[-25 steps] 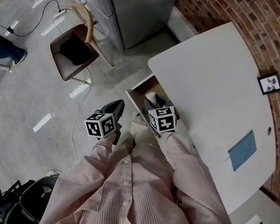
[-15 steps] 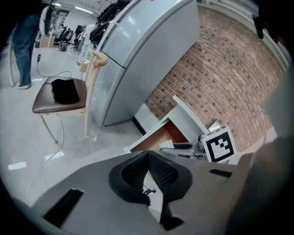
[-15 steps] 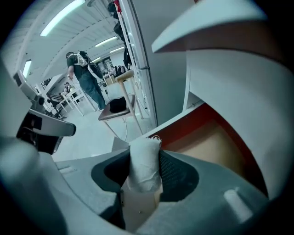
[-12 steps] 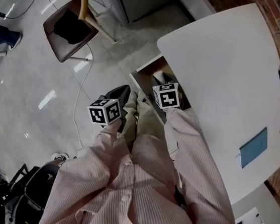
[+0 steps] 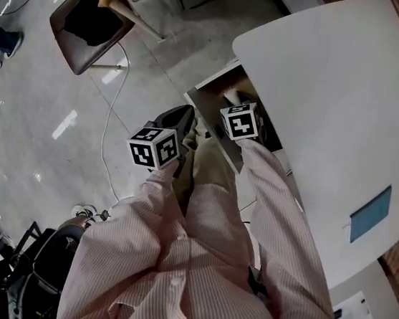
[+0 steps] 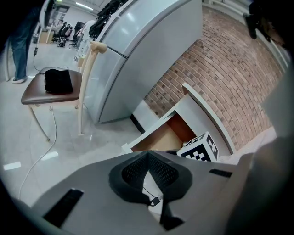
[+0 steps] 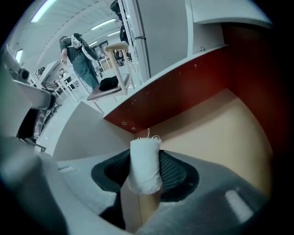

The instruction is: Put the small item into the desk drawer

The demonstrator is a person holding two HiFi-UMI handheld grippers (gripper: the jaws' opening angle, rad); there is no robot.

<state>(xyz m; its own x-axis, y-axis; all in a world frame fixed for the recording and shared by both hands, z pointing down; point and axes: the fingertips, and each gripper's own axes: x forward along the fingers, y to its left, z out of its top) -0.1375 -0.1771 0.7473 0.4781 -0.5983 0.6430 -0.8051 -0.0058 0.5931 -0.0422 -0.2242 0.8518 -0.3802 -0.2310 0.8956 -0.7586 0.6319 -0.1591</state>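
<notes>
The small item is a white roll of cloth (image 7: 145, 165) with a frayed top. My right gripper (image 7: 145, 173) is shut on it, one dark pad on each side. The roll hangs inside the open desk drawer (image 7: 216, 124), above its tan floor and near its red-brown wall. In the head view the right gripper (image 5: 240, 110) reaches over the open drawer (image 5: 210, 86) under the white desk (image 5: 337, 100); its cube hides the roll. My left gripper (image 5: 178, 118) hovers beside the drawer front, over the floor. Its pads (image 6: 138, 170) meet at the tips with nothing between them.
A brown chair (image 5: 86, 22) with a dark bundle on its seat stands on the floor to the left, with a white cable (image 5: 114, 116) running past it. A grey fridge (image 6: 133, 55) stands against the brick wall. A blue sheet (image 5: 368, 214) lies on the desk.
The right gripper has gone a little deeper over the open drawer with the roll still held. The left gripper stays beside the drawer front. The head view has shifted.
</notes>
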